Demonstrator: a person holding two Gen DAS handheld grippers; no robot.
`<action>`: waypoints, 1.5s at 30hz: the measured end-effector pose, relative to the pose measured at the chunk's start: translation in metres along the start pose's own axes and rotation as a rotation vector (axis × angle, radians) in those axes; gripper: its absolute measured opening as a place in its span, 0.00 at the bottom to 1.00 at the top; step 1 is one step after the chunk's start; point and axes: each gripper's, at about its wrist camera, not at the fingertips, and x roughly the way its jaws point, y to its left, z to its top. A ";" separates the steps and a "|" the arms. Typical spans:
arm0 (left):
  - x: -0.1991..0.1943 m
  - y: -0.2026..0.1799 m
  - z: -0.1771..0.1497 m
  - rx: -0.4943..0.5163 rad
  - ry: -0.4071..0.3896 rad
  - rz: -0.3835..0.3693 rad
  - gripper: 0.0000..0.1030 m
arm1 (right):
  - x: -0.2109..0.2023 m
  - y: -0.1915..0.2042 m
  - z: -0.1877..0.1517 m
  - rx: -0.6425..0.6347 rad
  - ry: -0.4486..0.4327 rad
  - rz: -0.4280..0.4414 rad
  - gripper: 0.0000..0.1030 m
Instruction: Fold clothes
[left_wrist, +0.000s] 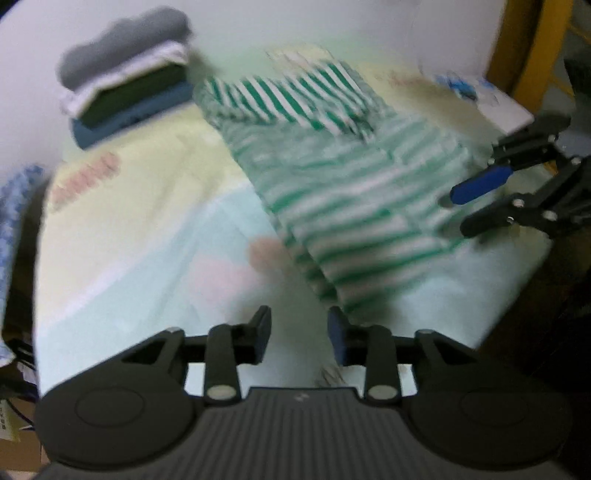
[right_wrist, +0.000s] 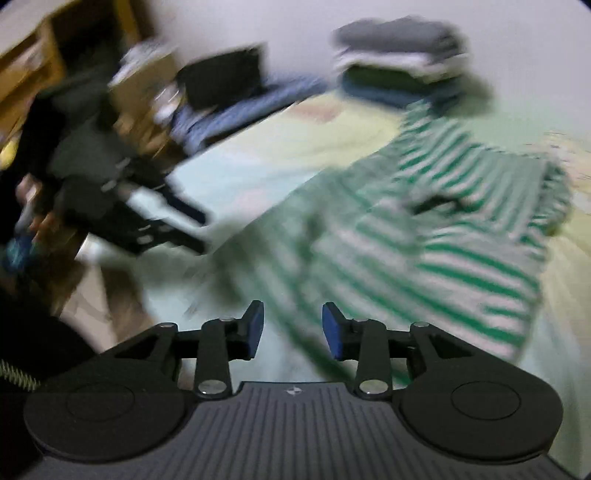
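While both views are smeared by motion, you can make out the green-and-white striped shirt (left_wrist: 354, 177) lying partly folded on the pale bedsheet (left_wrist: 147, 229), with the stack of folded clothes (left_wrist: 129, 85) beyond it at about eleven o'clock in the left wrist view. Your left gripper (left_wrist: 300, 332) has its jaws apart with nothing between the pads; the shirt's near edge lies just ahead of them toward one o'clock, and its long axis runs from that edge up toward twelve. Your right gripper (right_wrist: 293, 328) also has its jaws apart and empty; the striped cloth spreads from just ahead of its pads out toward two o'clock. In the left wrist view that right gripper appears at three o'clock, beside the shirt's right edge. Judged from this, both hands stand about equally near the hem end, one at each side.
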 end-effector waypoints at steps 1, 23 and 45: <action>-0.003 0.002 0.008 -0.029 -0.034 -0.012 0.32 | 0.000 -0.008 0.002 0.028 -0.019 -0.047 0.36; 0.091 -0.013 0.084 0.082 0.043 -0.118 0.53 | 0.031 -0.116 0.026 0.310 0.045 -0.208 0.38; 0.184 0.050 0.206 -0.222 0.081 0.163 0.78 | 0.056 -0.166 0.053 0.409 0.176 -0.247 0.66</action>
